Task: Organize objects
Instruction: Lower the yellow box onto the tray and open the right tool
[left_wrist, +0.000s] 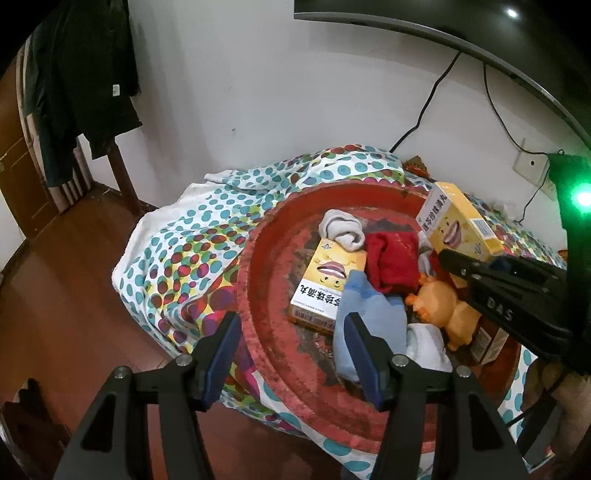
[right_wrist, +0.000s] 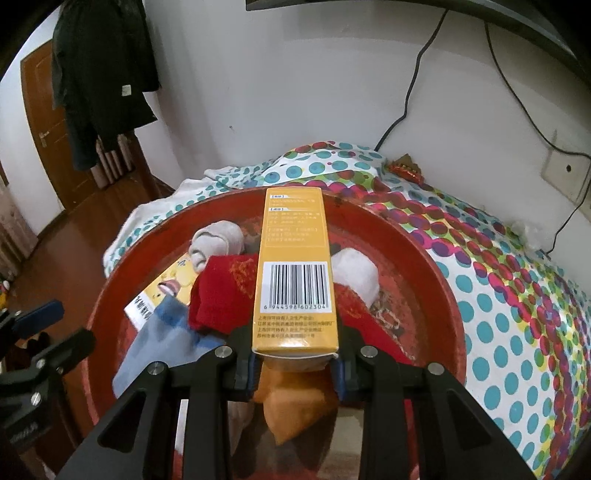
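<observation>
clamping down on one end of a yellow box (right_wrist: 295, 273), the right gripper (right_wrist: 295, 363) had its blue pads (right_wrist: 250, 369) pressed on both sides of it, barcode face up, the box sticking forward and up over the red tray (right_wrist: 436, 258). from the left wrist camera that same held box (left_wrist: 458, 221) sat lifted above the tray's far right side, with the right gripper coming in from the right edge.

the left gripper (left_wrist: 291, 354) was spread wide with nothing between its fingers, hanging over the near rim of the tray (left_wrist: 273, 229), one blue pad (left_wrist: 364, 365) just over the blue sock (left_wrist: 369, 314).

inside the tray: a second yellow box (left_wrist: 327, 284) lying flat with its cartoon face up, the blue sock overlapping its near right corner. a grey-white rolled sock (left_wrist: 341, 227) was at the far side, a red sock (left_wrist: 391, 260) just right of it and touching the flat box. an orange toy pig (left_wrist: 447, 306) lay to the right of the blue sock, with a white sock (left_wrist: 424, 347) near it at the front. another white rolled sock (right_wrist: 356, 273) showed right of the held box in the right wrist view.

the tray rested on a polka-dot cloth (left_wrist: 207, 236) draped over some surface, wooden floor (left_wrist: 66, 295) to the left, white wall (left_wrist: 258, 92) behind with black cables (left_wrist: 428, 103) running down, and dark clothes (left_wrist: 88, 74) hanging on the left.
</observation>
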